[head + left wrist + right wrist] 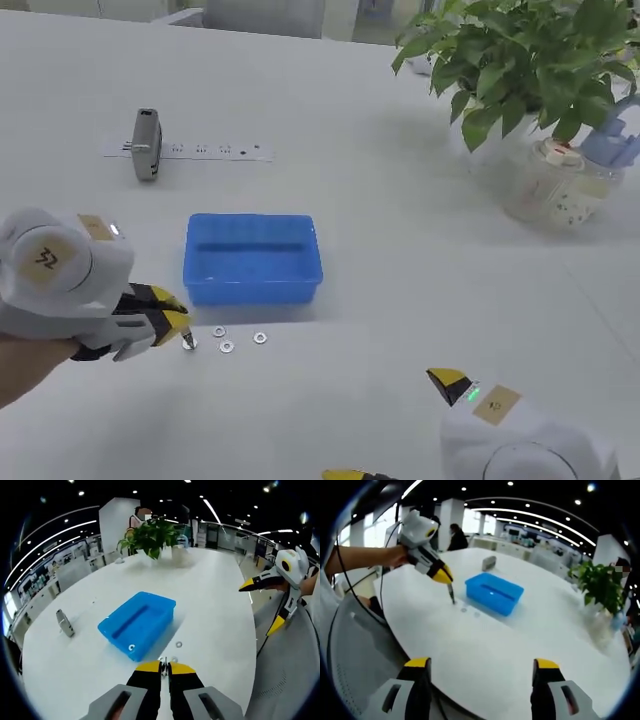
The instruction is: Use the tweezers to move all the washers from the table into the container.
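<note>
Head view: the left gripper (172, 316) is clenched on tweezers (187, 342), whose tip is just beside three washers (227, 347) lying on the table (400, 300) near the blue container (252, 258). Left gripper view: the jaws pinch the tweezers and the washers lie just ahead. Right gripper view: the right gripper (482, 664) gapes wide, holding nothing.

The container (252, 260) is bright blue and the surface (420, 290) is plain white. The washers (260, 338) and the tweezers (188, 342) are shiny silver, and the plant (520, 60) is green. The left hand-held gripper (178, 320) and the right hand-held gripper (481, 663) are white with yellow and black tips.
</note>
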A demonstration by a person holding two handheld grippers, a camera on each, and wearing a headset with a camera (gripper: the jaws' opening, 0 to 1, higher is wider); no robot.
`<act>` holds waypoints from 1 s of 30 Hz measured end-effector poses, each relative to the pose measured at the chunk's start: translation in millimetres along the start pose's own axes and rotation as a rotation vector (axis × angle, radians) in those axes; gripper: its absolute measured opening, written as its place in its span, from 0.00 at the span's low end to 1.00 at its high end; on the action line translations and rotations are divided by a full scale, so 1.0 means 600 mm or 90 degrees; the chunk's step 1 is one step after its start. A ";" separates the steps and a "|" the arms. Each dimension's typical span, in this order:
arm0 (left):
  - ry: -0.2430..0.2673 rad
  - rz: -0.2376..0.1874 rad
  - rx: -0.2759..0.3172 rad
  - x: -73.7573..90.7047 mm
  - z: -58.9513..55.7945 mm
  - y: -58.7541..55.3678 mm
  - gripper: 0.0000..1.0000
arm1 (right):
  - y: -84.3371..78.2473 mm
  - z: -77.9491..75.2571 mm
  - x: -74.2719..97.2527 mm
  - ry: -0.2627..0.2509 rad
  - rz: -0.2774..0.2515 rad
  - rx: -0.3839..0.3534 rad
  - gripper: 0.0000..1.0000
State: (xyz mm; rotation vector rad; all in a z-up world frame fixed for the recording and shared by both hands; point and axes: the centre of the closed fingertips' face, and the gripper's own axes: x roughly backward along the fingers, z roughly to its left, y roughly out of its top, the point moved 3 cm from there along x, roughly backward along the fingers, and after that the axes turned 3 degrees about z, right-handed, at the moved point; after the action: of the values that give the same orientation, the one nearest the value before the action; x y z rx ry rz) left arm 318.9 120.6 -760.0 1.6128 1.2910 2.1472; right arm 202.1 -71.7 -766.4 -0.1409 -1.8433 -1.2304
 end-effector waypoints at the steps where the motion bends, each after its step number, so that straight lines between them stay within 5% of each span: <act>1: 0.000 0.000 -0.003 0.001 -0.001 0.002 0.00 | 0.000 0.000 0.000 0.000 0.000 0.000 0.81; 30: 0.031 -0.031 -0.108 0.051 0.021 0.097 0.01 | 0.013 0.007 0.007 0.017 -0.031 -0.018 0.90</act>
State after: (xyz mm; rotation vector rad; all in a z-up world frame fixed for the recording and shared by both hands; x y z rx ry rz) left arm 337.5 109.2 -696.6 1.4580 1.1140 2.2126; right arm 200.8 -66.2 -758.5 -0.0959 -1.8159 -1.2866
